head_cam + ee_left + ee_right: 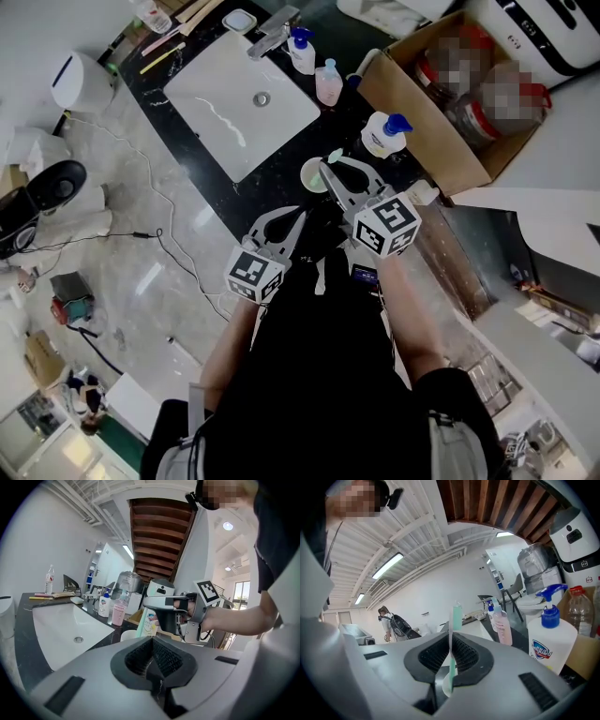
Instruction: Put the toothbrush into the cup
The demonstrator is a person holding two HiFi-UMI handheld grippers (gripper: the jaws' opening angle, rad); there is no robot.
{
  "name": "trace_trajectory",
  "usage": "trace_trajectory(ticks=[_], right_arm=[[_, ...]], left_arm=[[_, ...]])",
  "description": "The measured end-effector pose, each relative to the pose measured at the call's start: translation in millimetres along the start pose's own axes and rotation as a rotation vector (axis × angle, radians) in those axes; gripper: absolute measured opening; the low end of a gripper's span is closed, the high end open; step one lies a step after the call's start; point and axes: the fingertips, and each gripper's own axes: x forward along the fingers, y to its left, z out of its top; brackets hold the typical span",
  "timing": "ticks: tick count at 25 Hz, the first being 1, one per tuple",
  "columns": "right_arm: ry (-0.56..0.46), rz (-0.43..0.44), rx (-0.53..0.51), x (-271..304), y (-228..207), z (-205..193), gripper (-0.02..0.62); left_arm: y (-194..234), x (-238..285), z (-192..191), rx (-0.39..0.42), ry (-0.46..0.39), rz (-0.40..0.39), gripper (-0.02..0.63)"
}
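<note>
A pale green toothbrush (455, 617) stands upright between the jaws of my right gripper (451, 641), which is shut on its handle. In the head view that gripper (325, 170) is just over the white cup (312, 176) on the black counter, and the brush tip (335, 155) pokes out past the jaws. The cup's rim (442, 685) shows low between the right jaws. My left gripper (301, 215) hangs to the left and nearer the counter's front edge. Its pads (152, 641) meet with nothing between them. From there I see the cup (128, 635) and the right gripper (176, 609).
A white sink (239, 103) with a faucet (272, 37) fills the counter's left part. A blue-capped bottle (302, 52), a pink bottle (328, 82) and a white pump bottle (384, 134) stand near the cup. A cardboard box (441, 103) sits to the right.
</note>
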Motion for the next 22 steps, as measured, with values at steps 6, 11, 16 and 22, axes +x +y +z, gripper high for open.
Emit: trace_trajectory(ticks=[6, 11, 16, 22], right_arm=[[0.038, 0.011, -0.008, 6.9, -3.2, -17.2, 0.029], [0.048, 0.017, 0.012, 10.8, -5.5, -26.8, 0.029], [0.055, 0.026, 0.047, 13.5, -10.4, -34.7, 0.029], [0.050, 0.028, 0.065, 16.6, -15.7, -39.1, 0.029]], left_arm=[[1.9, 3.2, -14.7, -0.028, 0.019, 0.012, 0.008], [0.0, 4.0, -22.2, -0.038, 0.036, 0.011, 0.008], [-1.8, 5.0, -24.9, -0.040, 0.043, 0.006, 0.008], [-1.6, 4.9, -24.5, -0.046, 0.044, 0.009, 0.008]])
